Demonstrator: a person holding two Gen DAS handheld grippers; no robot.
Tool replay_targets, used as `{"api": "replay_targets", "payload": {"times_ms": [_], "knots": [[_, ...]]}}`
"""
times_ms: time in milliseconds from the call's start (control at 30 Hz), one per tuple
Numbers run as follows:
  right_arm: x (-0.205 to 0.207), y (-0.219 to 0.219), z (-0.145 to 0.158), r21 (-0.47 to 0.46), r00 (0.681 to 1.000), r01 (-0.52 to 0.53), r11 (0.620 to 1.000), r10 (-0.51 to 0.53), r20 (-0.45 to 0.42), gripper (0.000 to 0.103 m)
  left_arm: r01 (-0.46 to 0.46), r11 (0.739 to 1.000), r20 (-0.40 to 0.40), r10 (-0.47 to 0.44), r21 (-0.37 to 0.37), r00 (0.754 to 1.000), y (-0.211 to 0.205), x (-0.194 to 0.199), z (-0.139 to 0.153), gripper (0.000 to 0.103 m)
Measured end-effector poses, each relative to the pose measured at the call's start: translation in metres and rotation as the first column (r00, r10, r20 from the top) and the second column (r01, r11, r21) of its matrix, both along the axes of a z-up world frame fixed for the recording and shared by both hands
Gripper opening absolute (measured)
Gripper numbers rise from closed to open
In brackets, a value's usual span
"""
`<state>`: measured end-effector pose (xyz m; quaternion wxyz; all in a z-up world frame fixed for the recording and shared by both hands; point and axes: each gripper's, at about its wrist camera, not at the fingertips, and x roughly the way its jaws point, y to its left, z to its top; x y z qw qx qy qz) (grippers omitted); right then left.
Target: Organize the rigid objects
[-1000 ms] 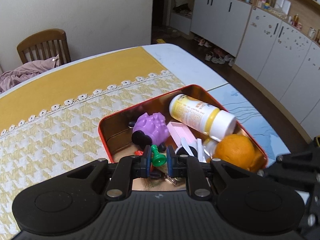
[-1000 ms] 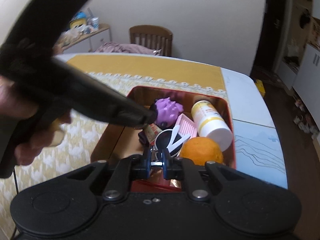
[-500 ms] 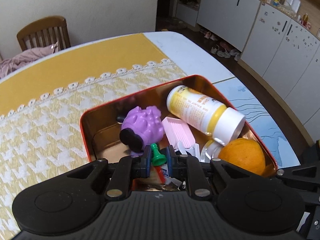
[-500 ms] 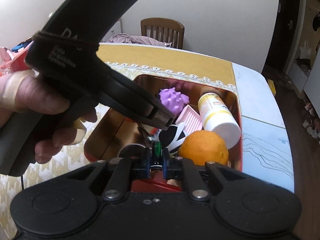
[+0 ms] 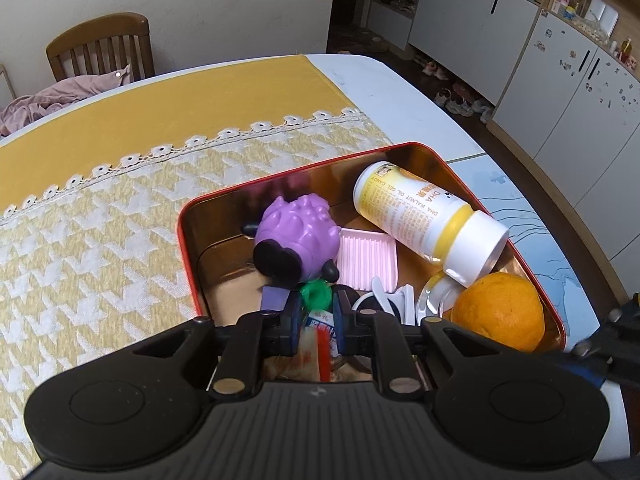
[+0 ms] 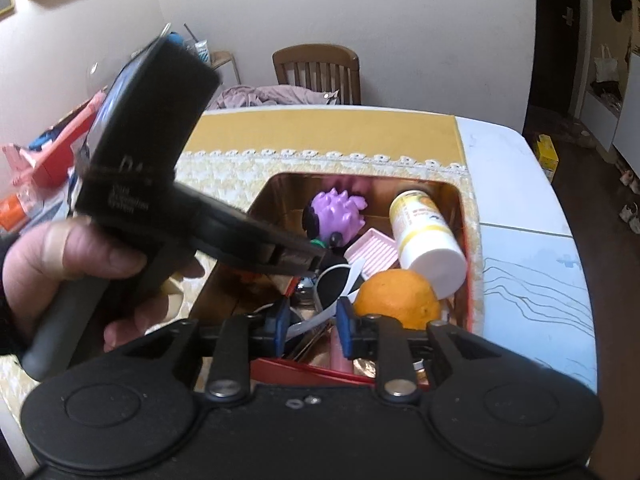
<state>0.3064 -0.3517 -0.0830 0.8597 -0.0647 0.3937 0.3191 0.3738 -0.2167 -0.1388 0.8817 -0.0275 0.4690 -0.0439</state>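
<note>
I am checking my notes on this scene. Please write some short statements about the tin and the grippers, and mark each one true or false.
1. The left gripper is shut on the green piece. True.
2. The bottle stands upright in the red tin. False: it lies on its side.
3. The orange is inside the tin. True.
4. The right gripper clamps the orange. False: its jaws have just been opening, gripping nothing.
5. The purple toy is on the tablecloth. False: it is in the tin.

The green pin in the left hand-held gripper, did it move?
Yes. The green pin, pinched in the left hand-held gripper, now sits closer to the purple toy, nearly touching it.
</note>
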Motion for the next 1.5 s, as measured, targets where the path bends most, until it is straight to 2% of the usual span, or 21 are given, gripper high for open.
{"api": "replay_targets", "payload": {"times_ms": [200,233,300,367,500,600,667,800,867,1100,1167,1300,1500], "knots": [[0.003,-0.013,0.008,0.032,0.998,0.048,0.998,-0.048,-0.028,0.028,-0.012,1.000,0.029,0.012,-0.015,1.000,0.005,-0.014,0.010,0.017],[0.002,-0.015,0.009,0.036,0.998,0.055,0.998,-0.054,-0.027,0.030,-0.011,1.000,0.037,0.012,-0.017,0.999,0.006,-0.018,0.012,0.017],[0.001,-0.019,0.013,0.050,0.998,0.062,0.997,-0.060,-0.028,0.034,-0.012,1.000,0.057,0.013,-0.016,0.998,0.007,-0.024,0.017,0.027],[0.005,-0.022,0.016,0.062,0.997,0.068,0.996,-0.067,-0.023,0.042,-0.014,1.000,0.081,0.015,-0.016,0.997,0.008,-0.032,0.024,0.033],[0.003,-0.025,0.020,0.067,0.997,0.075,0.995,-0.074,-0.016,0.046,-0.015,1.000,0.127,0.017,-0.022,0.992,0.010,-0.049,0.037,0.058],[-0.001,-0.028,0.023,0.066,0.997,0.083,0.994,-0.083,-0.009,0.051,-0.013,1.000,0.154,0.015,-0.015,0.988,0.011,-0.060,0.045,0.058],[-0.004,-0.031,0.026,0.069,0.996,0.088,0.994,-0.088,0.003,0.060,-0.013,1.000,0.165,0.015,-0.016,0.986,0.011,-0.068,0.050,0.061],[-0.009,-0.037,0.030,0.077,0.995,0.098,0.992,-0.100,0.018,0.066,-0.014,1.000,0.202,0.016,-0.010,0.979,0.010,-0.086,0.061,0.071],[-0.012,-0.040,0.033,0.085,0.994,0.101,0.991,-0.104,0.028,0.075,-0.010,1.000,0.215,0.012,-0.011,0.977,0.008,-0.093,0.067,0.073],[-0.027,-0.052,0.048,0.110,0.989,0.105,0.988,-0.116,0.094,0.096,-0.040,0.999,0.258,0.041,-0.011,0.965,0.002,-0.121,0.083,0.085],[-0.031,-0.055,0.050,0.114,0.986,0.108,0.988,-0.121,0.112,0.102,-0.049,0.999,0.264,0.051,-0.014,0.963,0.001,-0.128,0.087,0.086],[-0.037,-0.063,0.054,0.131,0.983,0.125,0.983,-0.141,0.115,0.103,-0.059,0.998,0.250,0.062,-0.017,0.966,0.000,-0.138,0.087,0.094],[-0.047,-0.069,0.057,0.143,0.982,0.130,0.981,-0.147,0.115,0.103,-0.048,0.998,0.254,0.053,-0.027,0.966,-0.003,-0.155,0.089,0.100]]}}
